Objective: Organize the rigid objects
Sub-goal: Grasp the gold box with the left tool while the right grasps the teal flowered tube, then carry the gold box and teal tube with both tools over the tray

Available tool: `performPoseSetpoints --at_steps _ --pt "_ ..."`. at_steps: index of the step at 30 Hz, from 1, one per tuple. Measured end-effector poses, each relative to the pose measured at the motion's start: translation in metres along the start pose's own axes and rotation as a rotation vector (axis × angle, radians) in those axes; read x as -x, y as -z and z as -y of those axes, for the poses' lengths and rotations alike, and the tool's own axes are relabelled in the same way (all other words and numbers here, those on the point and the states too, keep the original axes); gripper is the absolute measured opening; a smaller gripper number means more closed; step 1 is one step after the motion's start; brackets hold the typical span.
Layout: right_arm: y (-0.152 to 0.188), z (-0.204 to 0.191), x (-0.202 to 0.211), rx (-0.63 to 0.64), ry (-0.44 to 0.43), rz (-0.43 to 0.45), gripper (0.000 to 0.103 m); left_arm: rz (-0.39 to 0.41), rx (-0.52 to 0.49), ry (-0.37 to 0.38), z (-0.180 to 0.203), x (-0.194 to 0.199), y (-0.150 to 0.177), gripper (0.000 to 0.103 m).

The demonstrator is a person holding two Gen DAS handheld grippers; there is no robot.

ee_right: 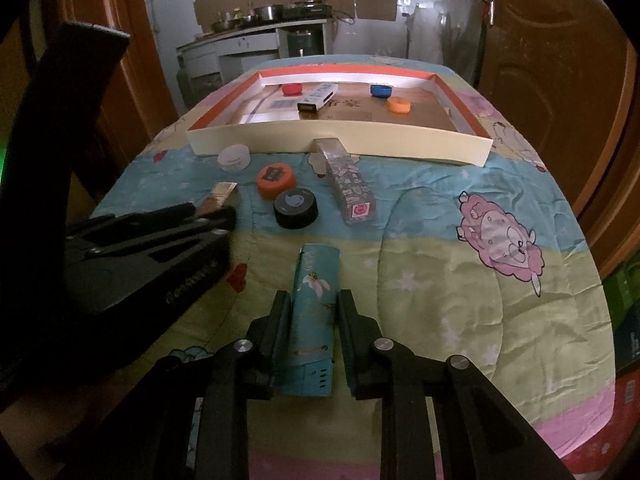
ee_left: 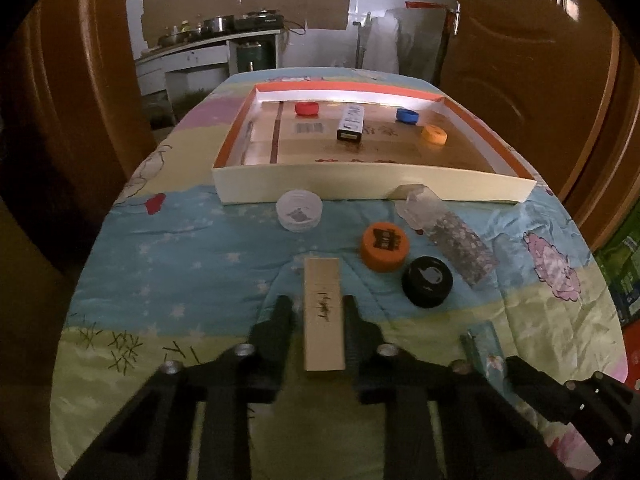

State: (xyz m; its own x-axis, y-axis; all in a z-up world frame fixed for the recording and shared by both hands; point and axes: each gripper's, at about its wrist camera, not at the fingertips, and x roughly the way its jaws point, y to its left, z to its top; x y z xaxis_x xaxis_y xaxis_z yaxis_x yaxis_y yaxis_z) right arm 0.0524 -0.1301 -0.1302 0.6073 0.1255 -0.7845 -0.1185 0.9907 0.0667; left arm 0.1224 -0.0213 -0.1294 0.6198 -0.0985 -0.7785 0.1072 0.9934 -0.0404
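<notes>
- The left gripper (ee_left: 316,312) is clamped on a pale beige box (ee_left: 323,316), its two fingers pressed to the long sides
- The right gripper (ee_right: 314,308) is closed on a teal box (ee_right: 314,312) with a flower print — held the same way
- On the quilt (ee_right: 460,280), near the tray (ee_right: 340,140), lie a clear cap (ee_right: 234,157), an orange cap (ee_right: 276,181), a black cap (ee_right: 296,208) and a patterned box (ee_right: 350,188) whose far end touches the tray's front wall
- Inside the tray sit a red cap (ee_right: 292,89), a blue cap (ee_right: 381,90), a second orange cap (ee_right: 398,105) and a white box (ee_right: 318,98)
</notes>
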Motion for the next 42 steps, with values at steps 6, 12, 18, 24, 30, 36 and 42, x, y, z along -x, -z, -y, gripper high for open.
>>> performPoseSetpoints --at_steps 6,12,18,24,30,36,42 --pt "0.001 0.0 0.001 0.001 0.0 0.005 0.024 0.015 0.041 0.043 -0.008 0.005 0.004 0.018" --pt "0.001 -0.001 0.005 0.002 -0.007 0.015 0.023 0.038 0.042 0.052 -0.01 0.016 0.005 0.018" --pt "-0.002 -0.001 0.009 0.002 -0.007 0.031 0.023 0.064 0.037 0.071 -0.007 0.031 0.004 0.018" --pt "-0.005 0.0 0.012 -0.001 -0.007 0.042 0.023 0.097 0.014 0.063 0.0 0.047 0.0 0.018" --pt "-0.007 0.001 0.016 -0.003 -0.004 0.052 0.023 0.104 0.004 0.058 0.0 0.054 -0.002 0.018" --pt "-0.012 0.003 0.017 -0.004 0.002 0.06 0.023 0.107 0.006 0.054 -0.001 0.054 -0.005 0.018" --pt "-0.024 0.005 0.018 -0.003 0.004 0.068 0.023 0.11 0.011 0.044 -0.004 0.052 -0.012 0.018"
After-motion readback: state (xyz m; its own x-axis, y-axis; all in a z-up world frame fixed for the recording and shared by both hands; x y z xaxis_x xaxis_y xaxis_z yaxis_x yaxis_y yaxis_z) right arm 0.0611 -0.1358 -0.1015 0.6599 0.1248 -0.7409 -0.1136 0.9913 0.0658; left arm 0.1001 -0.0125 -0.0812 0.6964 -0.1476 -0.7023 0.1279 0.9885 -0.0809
